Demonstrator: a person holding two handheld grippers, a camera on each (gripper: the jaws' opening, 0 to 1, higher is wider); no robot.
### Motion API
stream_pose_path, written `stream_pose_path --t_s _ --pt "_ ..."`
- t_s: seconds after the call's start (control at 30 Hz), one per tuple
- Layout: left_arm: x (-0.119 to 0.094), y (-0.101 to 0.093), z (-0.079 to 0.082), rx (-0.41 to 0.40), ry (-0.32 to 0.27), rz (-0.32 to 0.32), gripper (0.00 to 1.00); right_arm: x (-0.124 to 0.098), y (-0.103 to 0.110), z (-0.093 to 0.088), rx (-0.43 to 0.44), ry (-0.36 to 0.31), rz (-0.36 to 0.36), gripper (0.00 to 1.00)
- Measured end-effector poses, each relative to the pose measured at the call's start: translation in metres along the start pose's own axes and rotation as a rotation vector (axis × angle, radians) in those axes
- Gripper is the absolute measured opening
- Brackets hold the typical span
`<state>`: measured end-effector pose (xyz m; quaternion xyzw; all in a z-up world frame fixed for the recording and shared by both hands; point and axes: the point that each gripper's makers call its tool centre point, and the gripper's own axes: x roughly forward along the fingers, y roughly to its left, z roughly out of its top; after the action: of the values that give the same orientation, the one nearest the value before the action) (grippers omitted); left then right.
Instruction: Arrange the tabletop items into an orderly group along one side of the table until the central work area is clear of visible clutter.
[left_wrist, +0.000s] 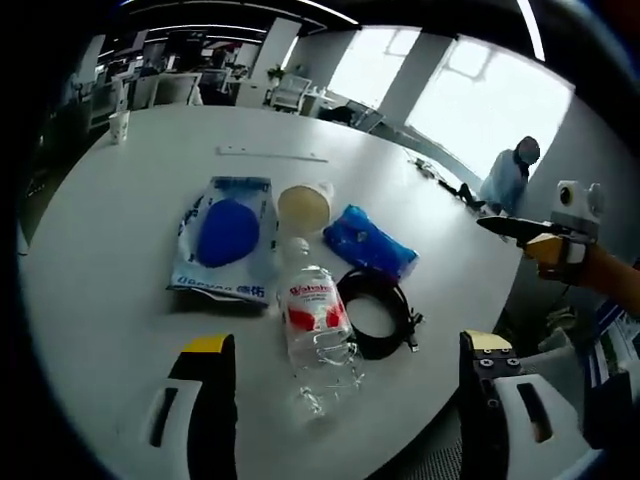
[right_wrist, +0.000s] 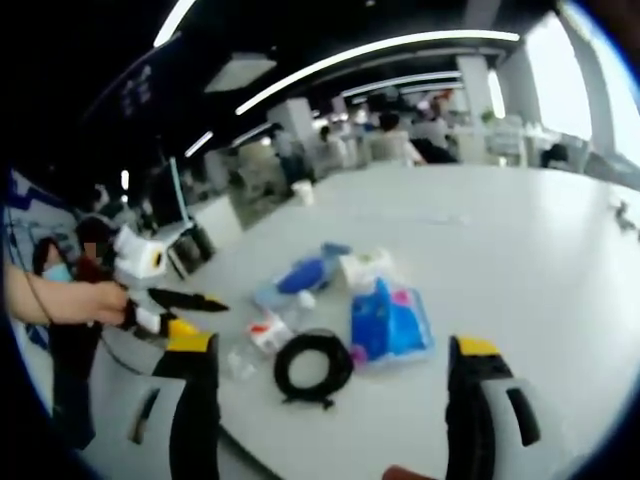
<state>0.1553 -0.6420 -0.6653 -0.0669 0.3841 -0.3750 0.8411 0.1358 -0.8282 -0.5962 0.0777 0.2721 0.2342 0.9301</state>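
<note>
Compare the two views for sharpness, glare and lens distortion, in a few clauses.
Left gripper view: crisp; the water bottle label is legible, the windows blow out white, and the table edge bows with fisheye curvature. Right gripper view: softer and blurrier; the coiled cable lacks detail, and the ceiling light strips streak and glare.

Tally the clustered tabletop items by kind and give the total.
Blue packets: 2, large flat packet, small blue pack
Plastic water bottle: 1
Lidded cup: 1
Coiled black cable: 1
Total: 5
</note>
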Motion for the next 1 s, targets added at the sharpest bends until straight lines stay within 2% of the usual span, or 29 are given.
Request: stream_pose_path --t_s 0.4,0.63,1.0 --pt "0.017 -0.005 -0.001 -0.004 0.025 -0.018 0.91 0.003 -0.001 -0.004 0.013 0.006 -0.001 0.93" --pt "0.023 0.0 -0.001 -0.029 0.012 0.006 0.9 0.006 -0.001 -0.003 0.018 0.005 0.001 0.93" --pt "0.041 -0.004 -0.004 -0.036 0.025 0.026 0.89 0.006 -0.001 -0.004 0.026 0.005 0.002 0.93"
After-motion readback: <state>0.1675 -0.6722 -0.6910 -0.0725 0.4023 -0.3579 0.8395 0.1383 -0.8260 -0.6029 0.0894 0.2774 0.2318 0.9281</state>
